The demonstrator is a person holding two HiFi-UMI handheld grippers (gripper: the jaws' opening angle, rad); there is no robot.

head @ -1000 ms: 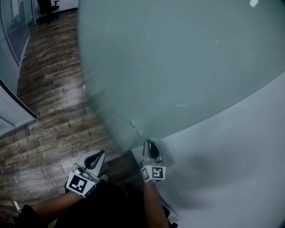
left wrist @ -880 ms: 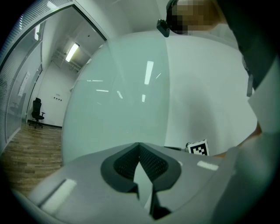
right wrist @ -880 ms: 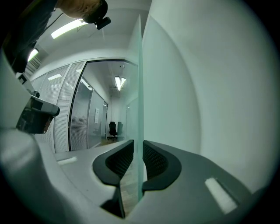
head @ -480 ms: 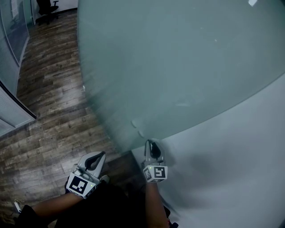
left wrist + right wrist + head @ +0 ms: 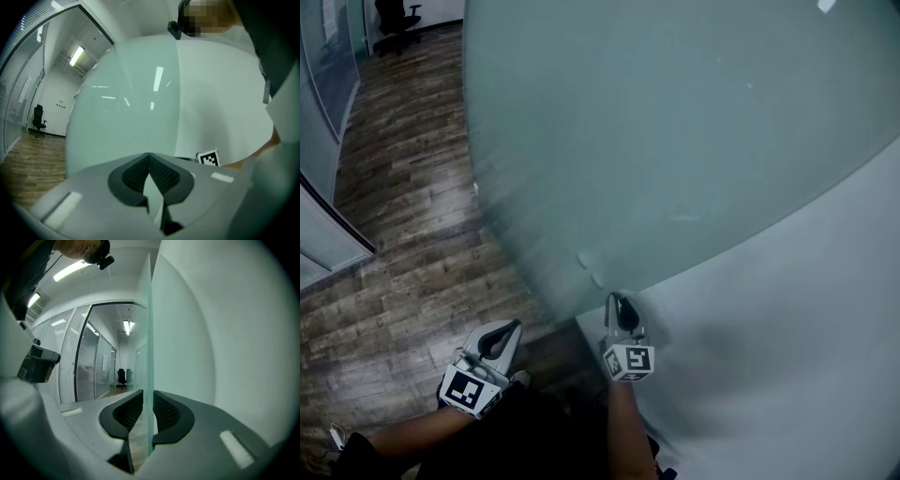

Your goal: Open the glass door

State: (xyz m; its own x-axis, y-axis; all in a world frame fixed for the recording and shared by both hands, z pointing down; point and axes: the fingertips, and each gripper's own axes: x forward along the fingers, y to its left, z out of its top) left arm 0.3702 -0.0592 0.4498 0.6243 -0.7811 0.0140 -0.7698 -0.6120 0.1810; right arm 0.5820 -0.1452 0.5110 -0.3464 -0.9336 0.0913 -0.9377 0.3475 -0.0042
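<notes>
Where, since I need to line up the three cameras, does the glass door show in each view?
Head view: glass door fills the upper centre and right.
Left gripper view: glass door is the pale green pane at centre-left.
Right gripper view: edge-on thin vertical strip at centre, gripped by the right gripper.
Shared landmark: the black office chair down the corridor.

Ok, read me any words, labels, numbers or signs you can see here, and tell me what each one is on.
No readable text anywhere in these views.
Left marker cube and right marker cube: black-and-white square patterns only, no letters or numbers.
Pale sheet far off at left: too small to read.
</notes>
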